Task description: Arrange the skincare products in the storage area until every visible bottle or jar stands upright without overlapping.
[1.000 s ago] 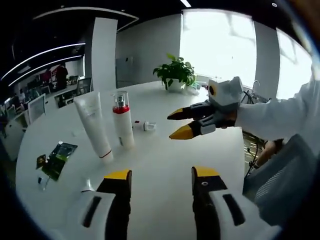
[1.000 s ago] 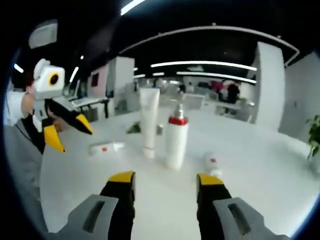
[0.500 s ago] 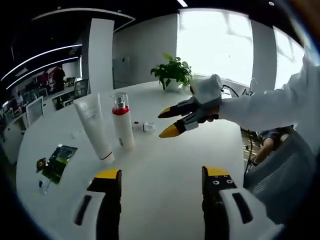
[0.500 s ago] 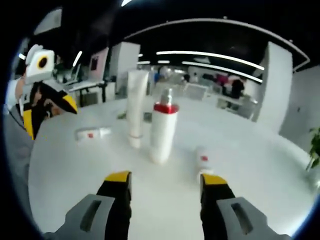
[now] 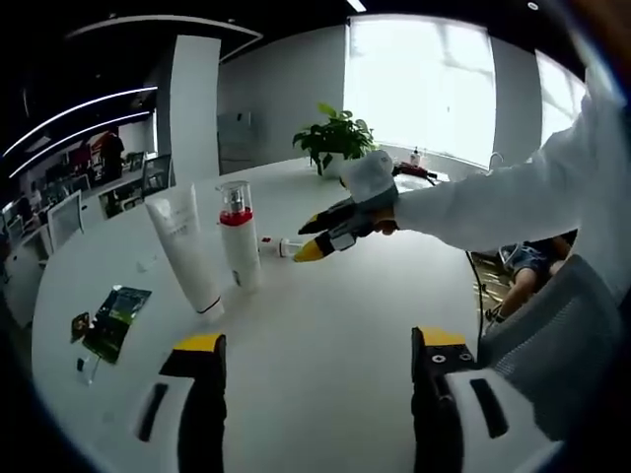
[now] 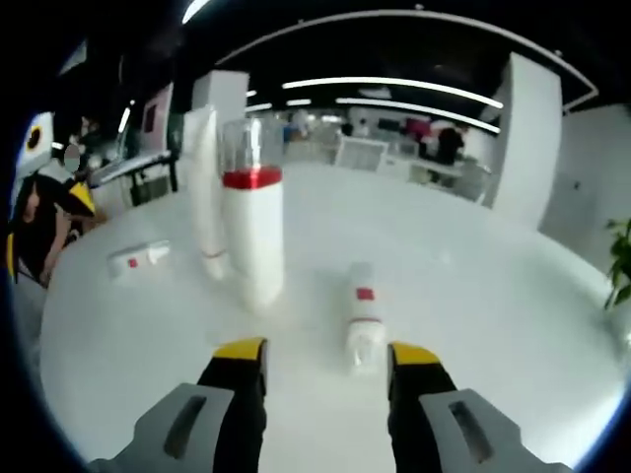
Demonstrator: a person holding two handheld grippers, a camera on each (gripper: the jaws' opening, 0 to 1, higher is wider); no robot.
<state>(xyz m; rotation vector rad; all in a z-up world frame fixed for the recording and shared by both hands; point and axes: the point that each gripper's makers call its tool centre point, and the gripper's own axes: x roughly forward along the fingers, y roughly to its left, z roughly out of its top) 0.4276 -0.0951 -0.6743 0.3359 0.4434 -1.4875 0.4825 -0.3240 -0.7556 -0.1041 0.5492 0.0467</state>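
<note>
On the round white table [image 5: 325,315] a tall white tube [image 5: 187,251] stands on its cap, close beside an upright white bottle with a red band [image 5: 240,236]. A small white bottle with a red mark [image 6: 363,315] lies on its side, just ahead of my right gripper [image 6: 327,355], whose jaws are open and empty. In the left gripper view that right gripper [image 5: 309,238] hovers at the lying bottle [image 5: 281,246]. Another small tube [image 6: 138,259] lies flat to the left. My left gripper [image 5: 320,345] is open over bare table, apart from everything.
A green sachet [image 5: 113,315] lies near the table's left edge. A potted plant [image 5: 340,138] stands at the far side. The person's white sleeve [image 5: 513,197] reaches in from the right. Office desks and people fill the background.
My right gripper has reached forward to the lying small bottle, which now sits just ahead of its jaws. My left gripper's jaws have spread wider.
</note>
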